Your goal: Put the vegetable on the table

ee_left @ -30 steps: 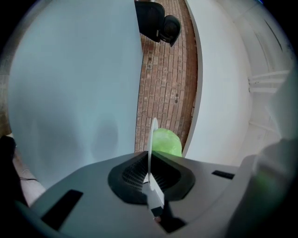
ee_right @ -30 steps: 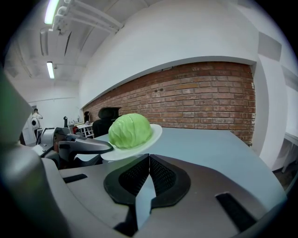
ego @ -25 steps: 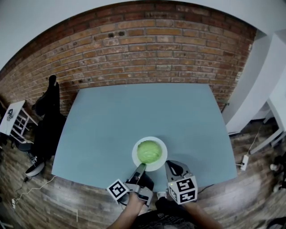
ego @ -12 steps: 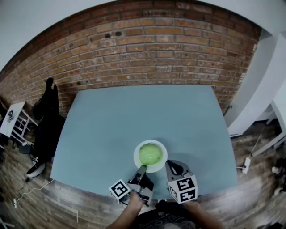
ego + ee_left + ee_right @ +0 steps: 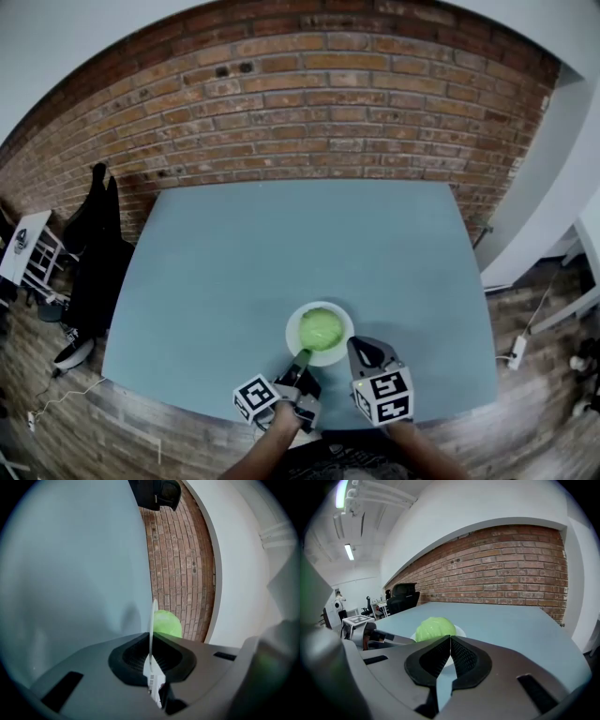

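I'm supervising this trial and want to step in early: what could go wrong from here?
The left tool pinches only the thin rim of the plate; if it tilts, the round cabbage could roll off.
The plate sits near the front edge of the table, so a backward pull could drop it.
The right tool is shut and cannot take the cabbage until it opens.

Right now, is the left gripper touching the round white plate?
Touching: the left gripper has its jaws shut on the round white plate, shown in the left gripper view.
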A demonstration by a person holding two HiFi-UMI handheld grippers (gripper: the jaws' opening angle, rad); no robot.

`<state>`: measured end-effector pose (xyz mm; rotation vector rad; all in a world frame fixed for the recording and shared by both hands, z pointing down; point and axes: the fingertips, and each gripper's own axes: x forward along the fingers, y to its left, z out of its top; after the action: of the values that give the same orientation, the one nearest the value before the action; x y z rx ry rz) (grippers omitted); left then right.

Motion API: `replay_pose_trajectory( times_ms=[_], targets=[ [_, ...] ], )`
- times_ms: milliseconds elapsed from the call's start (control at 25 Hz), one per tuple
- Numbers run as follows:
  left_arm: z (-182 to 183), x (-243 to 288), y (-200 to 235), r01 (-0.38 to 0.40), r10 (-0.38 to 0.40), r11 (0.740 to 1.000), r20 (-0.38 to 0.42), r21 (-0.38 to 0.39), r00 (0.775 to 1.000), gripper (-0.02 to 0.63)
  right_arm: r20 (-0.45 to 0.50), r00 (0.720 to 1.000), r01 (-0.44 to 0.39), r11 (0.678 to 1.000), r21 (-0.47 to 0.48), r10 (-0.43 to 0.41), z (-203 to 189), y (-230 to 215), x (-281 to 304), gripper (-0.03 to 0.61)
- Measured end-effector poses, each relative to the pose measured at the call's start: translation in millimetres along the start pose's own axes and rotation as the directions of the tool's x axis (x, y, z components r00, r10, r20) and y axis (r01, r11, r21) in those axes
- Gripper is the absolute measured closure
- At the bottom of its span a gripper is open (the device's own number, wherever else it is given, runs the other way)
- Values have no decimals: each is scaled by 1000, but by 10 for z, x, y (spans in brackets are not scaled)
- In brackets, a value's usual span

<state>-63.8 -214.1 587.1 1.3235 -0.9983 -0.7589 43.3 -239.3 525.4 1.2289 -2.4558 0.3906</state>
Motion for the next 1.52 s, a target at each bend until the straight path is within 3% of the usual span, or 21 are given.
replay_pose_trajectory(
  times_ms=[480, 880, 1200, 1520],
  targets=[
    [43, 222, 204, -99, 99, 995, 8, 33, 995, 601, -49, 997, -53, 999, 9, 54, -51, -113, 189, 571],
    [105, 305, 297, -162, 168, 983, -72, 80, 983, 600, -45, 999, 2, 999, 32, 0, -45, -99, 246, 571],
    [174, 362, 376, -224, 238, 968, -127, 110, 963, 600, -43, 997, 62, 995, 79, -59, -139, -39, 199, 570],
    [154, 385, 413, -293, 331, 934, -182, 205, 926, 595, -50, 996, 85, 992, 96, -80, -193, 48, 169, 571]
  ],
)
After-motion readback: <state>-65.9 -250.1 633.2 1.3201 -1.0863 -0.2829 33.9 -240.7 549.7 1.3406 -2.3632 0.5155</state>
